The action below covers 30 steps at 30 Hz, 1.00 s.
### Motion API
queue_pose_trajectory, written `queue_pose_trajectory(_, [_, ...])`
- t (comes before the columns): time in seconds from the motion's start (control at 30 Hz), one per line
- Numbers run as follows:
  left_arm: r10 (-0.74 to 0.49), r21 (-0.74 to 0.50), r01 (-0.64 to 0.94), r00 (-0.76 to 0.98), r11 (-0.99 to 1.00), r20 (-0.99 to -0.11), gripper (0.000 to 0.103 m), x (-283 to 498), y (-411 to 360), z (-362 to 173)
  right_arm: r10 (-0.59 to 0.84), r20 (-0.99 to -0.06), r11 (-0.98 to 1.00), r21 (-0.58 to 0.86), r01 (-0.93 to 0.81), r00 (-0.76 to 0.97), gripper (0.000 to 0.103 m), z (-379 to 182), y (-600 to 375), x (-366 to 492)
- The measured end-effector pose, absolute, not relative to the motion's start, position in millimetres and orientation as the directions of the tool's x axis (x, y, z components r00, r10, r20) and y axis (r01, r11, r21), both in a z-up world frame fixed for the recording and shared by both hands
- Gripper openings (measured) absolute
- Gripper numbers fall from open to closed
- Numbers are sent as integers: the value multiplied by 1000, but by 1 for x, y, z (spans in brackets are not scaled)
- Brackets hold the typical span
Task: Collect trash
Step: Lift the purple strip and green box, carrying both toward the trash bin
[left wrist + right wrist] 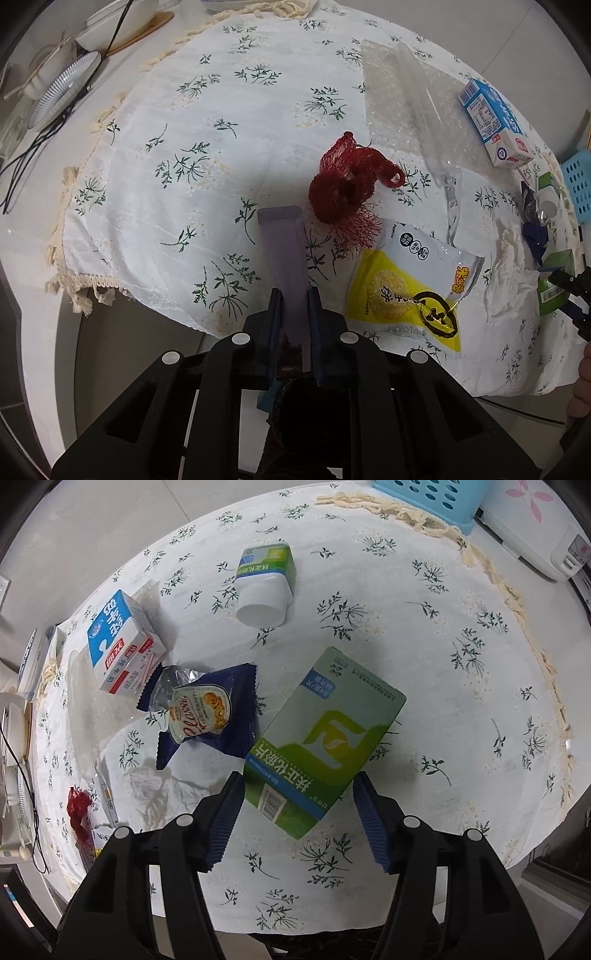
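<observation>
Near the desk's front edge lies the carton (325, 746), the cookie wrapper (207, 712) just left of it, the milk box (122, 646) further left – the bottle (266, 587) sits behind, toward the far edge, the basket (436, 498) at the far right corner.

Floral tablecloth (207, 122) with tassel fringe; striped plate (62, 88), wooden spoon (147, 29), black cables (33, 147) beside it; blue perforated basket (428, 498) at cloth edge.

green box (325, 742): flat on the flowered cloth (424, 657), tilted.
blue cookie wrapper (207, 712): torn open, touching the green box's left side.
milk carton (120, 646): blue and white, on its side, left of the green box.
small green bottle (267, 583): lying down, beyond the green box.
red net (347, 181): bunched up.
yellow packet (410, 284): flat.
</observation>
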<state>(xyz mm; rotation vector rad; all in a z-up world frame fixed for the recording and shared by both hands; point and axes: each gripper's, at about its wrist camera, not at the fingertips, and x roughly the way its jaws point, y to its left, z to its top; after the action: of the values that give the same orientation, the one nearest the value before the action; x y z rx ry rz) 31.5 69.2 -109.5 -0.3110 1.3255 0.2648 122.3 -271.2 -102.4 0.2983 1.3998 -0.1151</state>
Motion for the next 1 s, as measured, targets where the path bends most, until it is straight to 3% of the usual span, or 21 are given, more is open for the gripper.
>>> queue_pose_trajectory(0.43, [-10, -106, -352, 264, 930, -965, 13, 20, 75, -91, 83, -971, 967, 133, 216, 223, 46, -98, -265, 116])
queue_pose_trajectory(0.47, [-12, -108, -351, 266, 930, -964, 13, 20, 74, -90, 80, -972, 970, 127, 206, 222, 39, -97, -264, 116])
queue_pose_trajectory(0.6, [-16, -112, -345, 270, 932, -963, 13, 18, 72, -90, 84, -973, 974, 125, 186, 213, 39, -97, -266, 115])
queue_pose_trajectory(0.7, [-19, -115, -342, 272, 932, -962, 13, 18, 71, -90, 100, -972, 971, 141, 192, 212, 43, -94, -268, 113])
queue_pose_trajectory(0.77, [-20, -115, -340, 273, 933, -962, 13, 17, 70, -89, 119, -969, 967, 163, 196, 218, 62, -88, -269, 113])
queue_pose_trajectory(1.0, [-15, -112, -333, 281, 936, -960, 13, 18, 66, -86, 137, -967, 943, 194, 269, 216, 70, -75, -289, 122])
